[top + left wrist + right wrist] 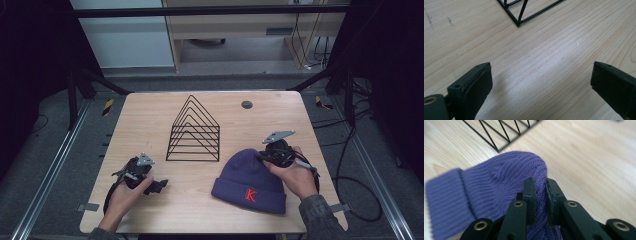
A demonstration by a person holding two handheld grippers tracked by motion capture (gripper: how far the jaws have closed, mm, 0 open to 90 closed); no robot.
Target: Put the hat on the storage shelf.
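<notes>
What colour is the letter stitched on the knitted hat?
The letter K on the purple hat is red-orange; the high view shows it best.

Your purple beanie is soft knitted cloth with bumpy ribs and a red stitched letter. The table is pale wood, smooth, with a faint shine. The rack is thin black wire, a bit glossy. Your gripper pads look matt black and slightly rough.
</notes>
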